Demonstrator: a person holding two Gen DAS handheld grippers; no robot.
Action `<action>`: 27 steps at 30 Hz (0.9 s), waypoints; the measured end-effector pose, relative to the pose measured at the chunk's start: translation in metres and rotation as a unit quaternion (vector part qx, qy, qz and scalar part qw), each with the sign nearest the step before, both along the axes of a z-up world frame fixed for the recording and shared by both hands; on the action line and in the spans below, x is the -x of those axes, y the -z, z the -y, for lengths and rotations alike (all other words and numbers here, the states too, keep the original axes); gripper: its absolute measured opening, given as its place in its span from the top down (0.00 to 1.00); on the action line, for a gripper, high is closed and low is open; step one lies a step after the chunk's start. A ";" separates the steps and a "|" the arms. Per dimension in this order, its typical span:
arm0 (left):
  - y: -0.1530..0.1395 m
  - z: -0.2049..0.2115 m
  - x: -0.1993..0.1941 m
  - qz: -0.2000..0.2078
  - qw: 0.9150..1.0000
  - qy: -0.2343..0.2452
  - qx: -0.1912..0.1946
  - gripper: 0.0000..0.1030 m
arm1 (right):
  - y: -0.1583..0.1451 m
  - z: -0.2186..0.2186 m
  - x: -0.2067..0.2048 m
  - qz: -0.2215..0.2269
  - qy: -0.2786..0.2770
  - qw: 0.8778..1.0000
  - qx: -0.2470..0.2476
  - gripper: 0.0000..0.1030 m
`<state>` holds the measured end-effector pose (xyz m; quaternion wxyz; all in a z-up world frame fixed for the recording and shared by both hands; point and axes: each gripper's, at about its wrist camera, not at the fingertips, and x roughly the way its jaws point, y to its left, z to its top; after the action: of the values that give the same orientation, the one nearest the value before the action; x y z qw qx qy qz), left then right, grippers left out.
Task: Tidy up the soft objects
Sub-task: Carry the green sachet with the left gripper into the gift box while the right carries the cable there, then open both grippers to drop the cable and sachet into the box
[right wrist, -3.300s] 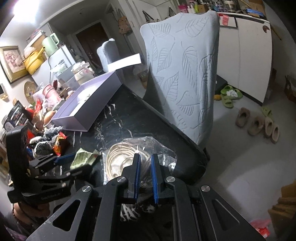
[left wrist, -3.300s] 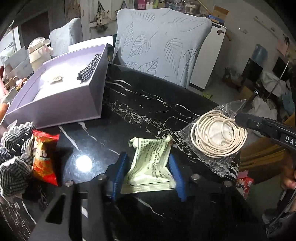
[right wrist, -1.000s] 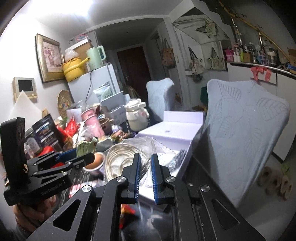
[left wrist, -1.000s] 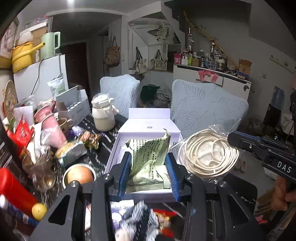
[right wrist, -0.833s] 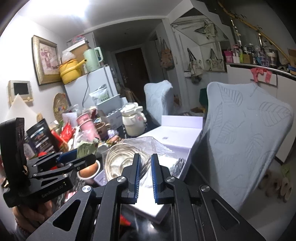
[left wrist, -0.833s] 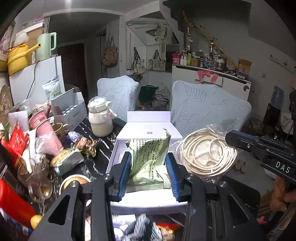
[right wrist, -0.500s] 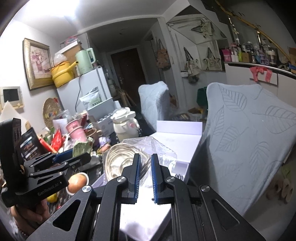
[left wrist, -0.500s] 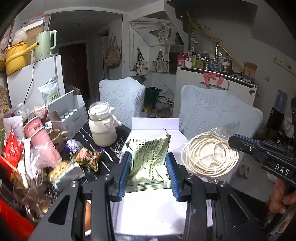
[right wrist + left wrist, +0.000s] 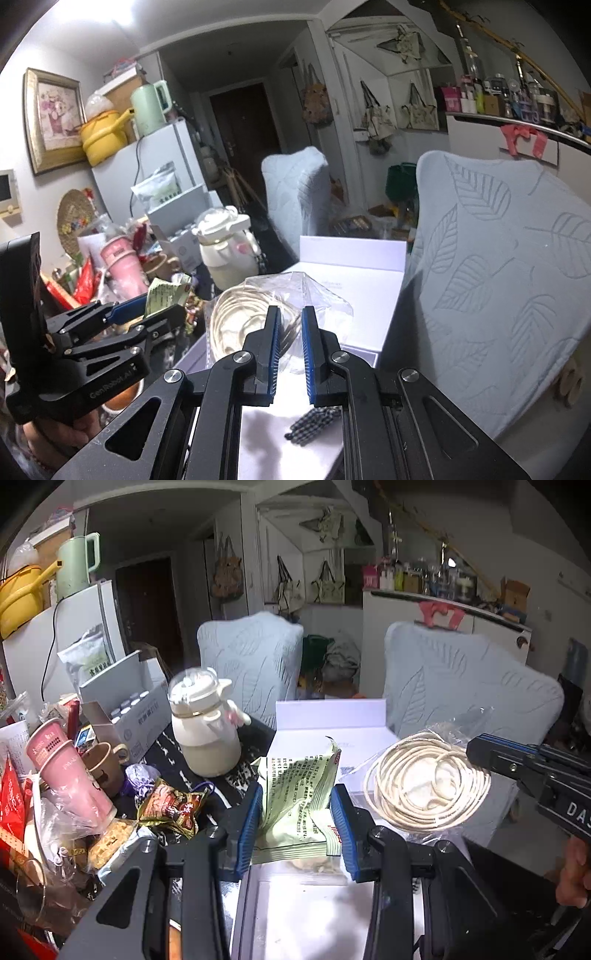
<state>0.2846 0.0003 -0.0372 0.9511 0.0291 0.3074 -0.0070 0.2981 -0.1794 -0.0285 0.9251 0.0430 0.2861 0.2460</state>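
left gripper (image 9: 297, 825) clamps green packet (image 9: 295, 808) | right gripper (image 9: 290, 350) pinches coil bag (image 9: 258, 317) | white box (image 9: 351, 273) rim below both, chair (image 9: 498, 295) close right

White jug (image 9: 205, 727) beside pink cups (image 9: 64, 768); two leaf-patterned chairs (image 9: 469, 686), perhaps slip-covered, behind

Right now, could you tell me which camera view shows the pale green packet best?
The left wrist view: the pale green packet fills the middle, clamped in the left gripper, its printed text visible. The right wrist view shows only its small top edge.
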 end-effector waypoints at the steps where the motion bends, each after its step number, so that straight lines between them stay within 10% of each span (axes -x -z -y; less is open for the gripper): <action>1: 0.004 0.000 -0.003 -0.005 1.000 0.000 -0.002 0.63 | 0.004 -0.002 -0.003 -0.004 0.001 1.000 0.004 0.89; 27: 0.050 0.007 -0.035 -0.107 0.994 0.000 -0.022 0.62 | 0.051 -0.007 -0.037 -0.104 0.007 0.994 0.036 0.83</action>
<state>0.3197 -0.0064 -0.0876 0.9118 0.0491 0.4077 -0.0036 0.3353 -0.1720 -0.0799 0.8931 0.0370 0.3886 0.2237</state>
